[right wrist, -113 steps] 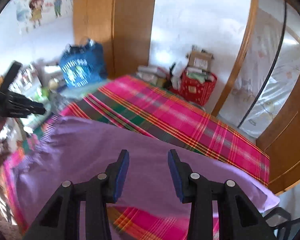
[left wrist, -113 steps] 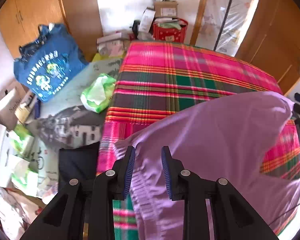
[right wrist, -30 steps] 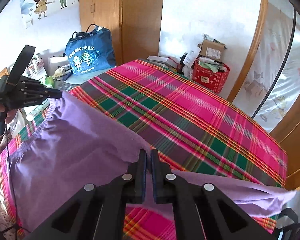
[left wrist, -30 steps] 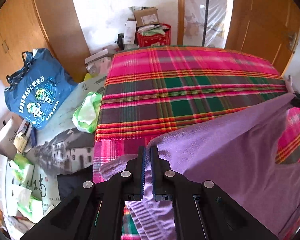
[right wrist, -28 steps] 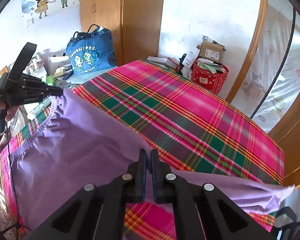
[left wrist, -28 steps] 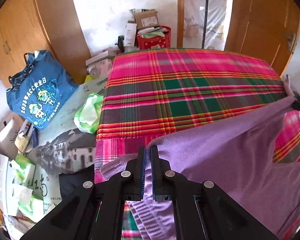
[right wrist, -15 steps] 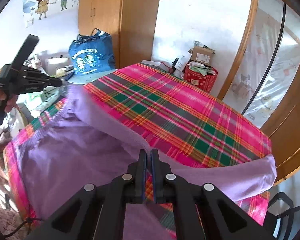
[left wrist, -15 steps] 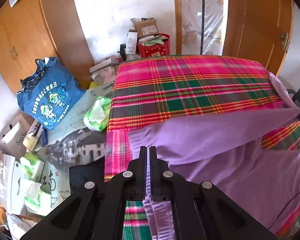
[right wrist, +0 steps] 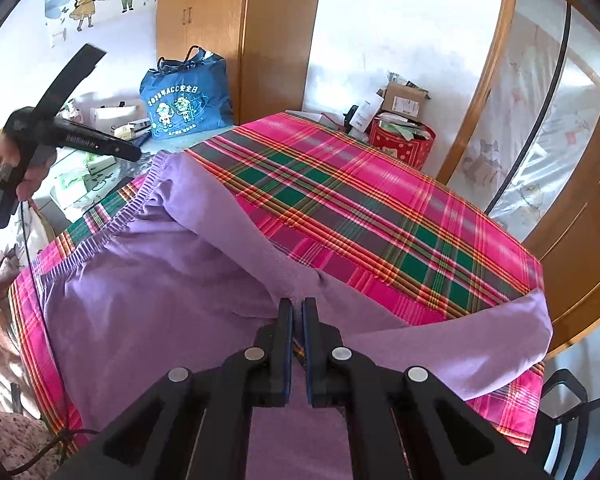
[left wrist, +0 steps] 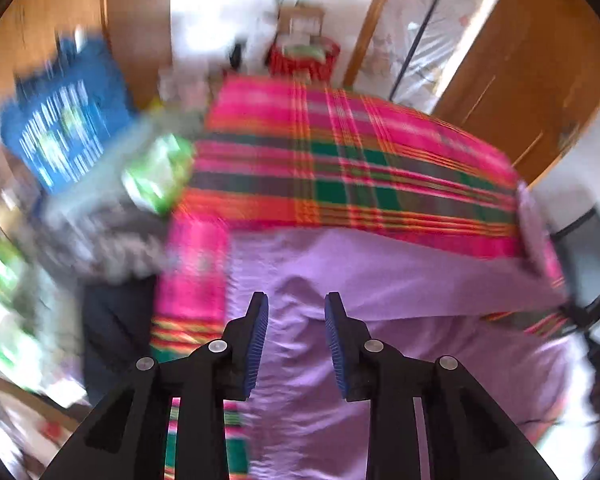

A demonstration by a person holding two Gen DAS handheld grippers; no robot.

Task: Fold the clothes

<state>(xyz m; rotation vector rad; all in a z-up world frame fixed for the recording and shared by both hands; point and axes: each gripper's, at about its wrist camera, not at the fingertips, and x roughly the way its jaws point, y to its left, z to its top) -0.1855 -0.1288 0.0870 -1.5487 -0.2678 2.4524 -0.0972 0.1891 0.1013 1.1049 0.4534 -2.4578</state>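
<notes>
Purple trousers (right wrist: 148,300) with an elastic waistband (right wrist: 128,212) lie on the pink and green plaid bedcover (right wrist: 360,200), one leg folded over the other. My right gripper (right wrist: 298,308) is shut on the folded edge of the trousers. In the blurred left wrist view my left gripper (left wrist: 296,312) is open and empty just above the purple trousers (left wrist: 380,272). In the right wrist view the left gripper's fingers (right wrist: 100,146) hang in the air beyond the waistband, apart from it.
A blue tote bag (right wrist: 184,96), a red basket (right wrist: 404,144) with boxes and scattered packets stand past the far edge of the bed. Wooden wardrobes (right wrist: 204,32) line the wall. A black chair (right wrist: 568,400) stands at the right.
My left gripper has opened and let go of the waistband, which now lies on the bedcover. The left view has swung fast. My right gripper stays shut on the trousers.
</notes>
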